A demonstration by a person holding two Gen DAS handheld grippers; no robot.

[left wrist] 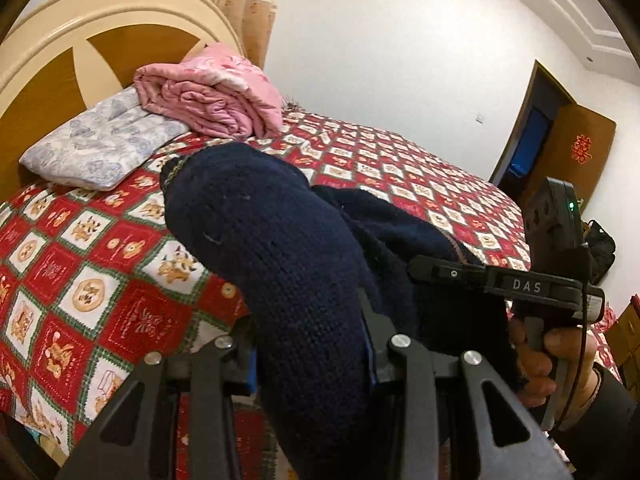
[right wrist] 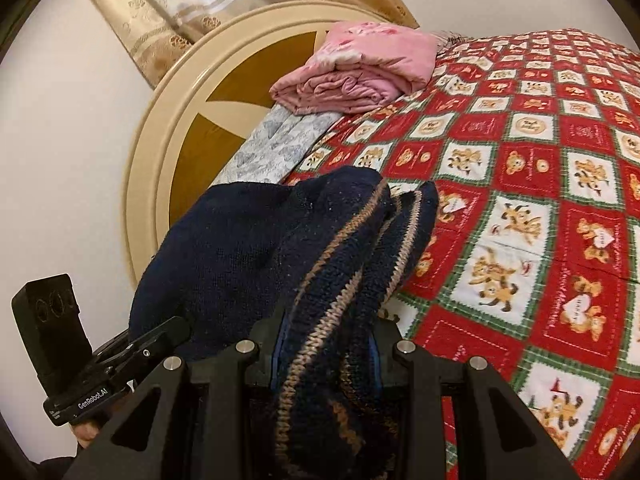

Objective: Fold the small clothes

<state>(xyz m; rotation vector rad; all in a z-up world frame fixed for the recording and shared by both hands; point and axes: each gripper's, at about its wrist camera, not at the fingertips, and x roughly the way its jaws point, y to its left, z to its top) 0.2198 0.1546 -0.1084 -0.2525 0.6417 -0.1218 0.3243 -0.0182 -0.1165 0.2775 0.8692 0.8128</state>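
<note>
Dark knit sweater (left wrist: 280,248) fills the near view, draped over the left gripper (left wrist: 308,344), whose jaws clamp a fold of it; the right gripper (right wrist: 324,344) likewise pinches the striped hem (right wrist: 340,280); both hold it in the air over the bed (left wrist: 100,248), its long axis running from 6 toward 11 o'clock in the left view, the far end pointing at the pillow (left wrist: 100,140); bunched cloth could slip from one claw, judging by its thick, loose knit, and fall crumpled.
</note>
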